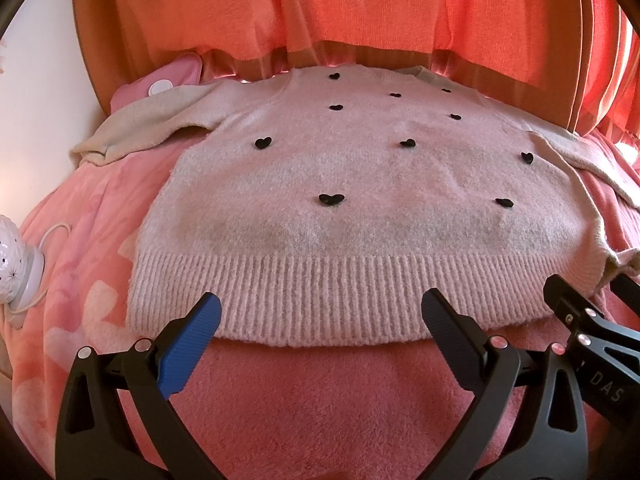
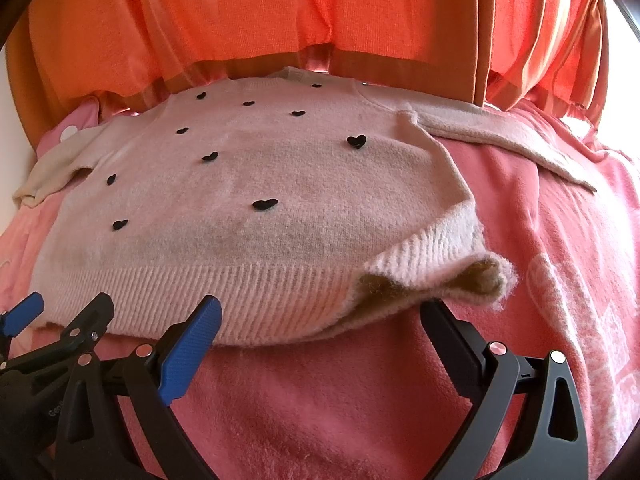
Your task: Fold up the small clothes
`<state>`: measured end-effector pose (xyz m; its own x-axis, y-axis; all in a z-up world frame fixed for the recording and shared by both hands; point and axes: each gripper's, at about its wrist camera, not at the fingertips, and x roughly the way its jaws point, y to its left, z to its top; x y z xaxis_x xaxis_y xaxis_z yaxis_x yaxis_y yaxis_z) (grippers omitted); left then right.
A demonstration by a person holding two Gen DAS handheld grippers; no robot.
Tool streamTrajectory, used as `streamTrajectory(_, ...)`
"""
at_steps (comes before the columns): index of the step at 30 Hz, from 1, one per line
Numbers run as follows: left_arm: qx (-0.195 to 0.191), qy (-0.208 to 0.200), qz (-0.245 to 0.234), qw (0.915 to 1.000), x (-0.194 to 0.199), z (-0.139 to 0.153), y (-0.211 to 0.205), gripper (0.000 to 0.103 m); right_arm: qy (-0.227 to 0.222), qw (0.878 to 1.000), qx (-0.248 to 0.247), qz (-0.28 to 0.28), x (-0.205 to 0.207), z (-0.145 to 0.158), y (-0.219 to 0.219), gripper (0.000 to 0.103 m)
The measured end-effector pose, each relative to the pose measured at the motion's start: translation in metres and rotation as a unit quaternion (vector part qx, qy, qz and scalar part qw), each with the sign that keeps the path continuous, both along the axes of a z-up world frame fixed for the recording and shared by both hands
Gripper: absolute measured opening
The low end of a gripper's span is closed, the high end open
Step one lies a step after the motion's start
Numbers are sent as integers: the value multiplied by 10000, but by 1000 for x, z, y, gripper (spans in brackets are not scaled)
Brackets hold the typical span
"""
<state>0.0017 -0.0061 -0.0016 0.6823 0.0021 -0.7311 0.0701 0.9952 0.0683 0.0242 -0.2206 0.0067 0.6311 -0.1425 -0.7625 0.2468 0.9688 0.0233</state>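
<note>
A small pale pink fuzzy sweater (image 1: 340,184) with black hearts lies flat on a pink blanket, hem toward me and both sleeves spread out. My left gripper (image 1: 320,316) stands open at the ribbed hem (image 1: 320,292), with its fingertips over the hem's near edge and nothing held. The sweater (image 2: 248,184) also fills the right wrist view, where its hem corner (image 2: 448,276) is curled up. My right gripper (image 2: 320,312) is open at that corner, its fingers wide apart. The left gripper (image 2: 64,312) shows at the lower left of the right wrist view.
The pink fleece blanket (image 1: 320,392) covers the whole surface. An orange curtain (image 1: 360,16) hangs behind the sweater. A white ceramic lamp with a cord (image 1: 16,268) sits at the left edge. A pink pillow (image 1: 168,80) lies at the back left.
</note>
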Motion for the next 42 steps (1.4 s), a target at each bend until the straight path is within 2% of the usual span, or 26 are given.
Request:
streamTrajectory(30,-4,-12,0,10000,0,0,0,98,2,10000,22,-17,0,-1,0,98)
streamTrajectory(34,-136,-13,-44,9999,0,2,1,98,90,9997,183,107,4,2,-6,97)
streamTrajectory(37,-456,-58,-142,9988,6,12,12,98,-157,9958,902,-22,5,26,-46,93)
streamTrajectory(40,-890,-5,-69,9960,22,26,31,98,-586,9850,1436,-761,5,51,-134,95)
streamTrajectory(41,-1005,-30,-21,9949,28,31,37,98,-615,9830,1481,-896,6,52,-153,95)
streamTrajectory(42,-1043,-81,60,9945,34,37,42,98,-651,9784,1507,-1253,9,51,-190,95)
